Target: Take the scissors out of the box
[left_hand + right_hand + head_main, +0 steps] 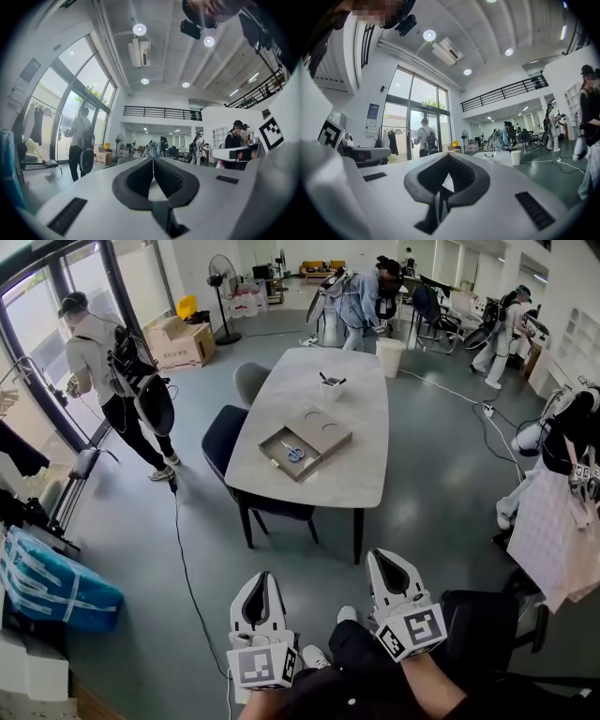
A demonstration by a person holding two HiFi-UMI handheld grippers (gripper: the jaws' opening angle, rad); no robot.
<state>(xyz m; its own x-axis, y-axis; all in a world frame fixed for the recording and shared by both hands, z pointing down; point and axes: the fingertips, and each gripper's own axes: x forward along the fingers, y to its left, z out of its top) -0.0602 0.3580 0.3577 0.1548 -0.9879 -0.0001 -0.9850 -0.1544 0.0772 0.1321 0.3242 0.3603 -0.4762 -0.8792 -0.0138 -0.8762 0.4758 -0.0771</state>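
The scissors (293, 452), with blue handles, lie in the open tray of a flat brown box (319, 432) on the grey table (356, 409), well ahead of me in the head view. Both grippers are held low and near me, a good way short of the table. My left gripper (263, 576) has its jaws pressed together with nothing in them, and its own view shows the left gripper (153, 160) aimed level toward the table. My right gripper (382, 555) is likewise shut and empty, seen as the right gripper (448, 156) in its own view.
A white cup (331, 387) with pens stands on the table behind the box. Two dark chairs (223, 439) sit at the table's left side. A blue bag (52, 582) lies at the left, and a cable (187, 568) runs over the floor. Several people stand around the room.
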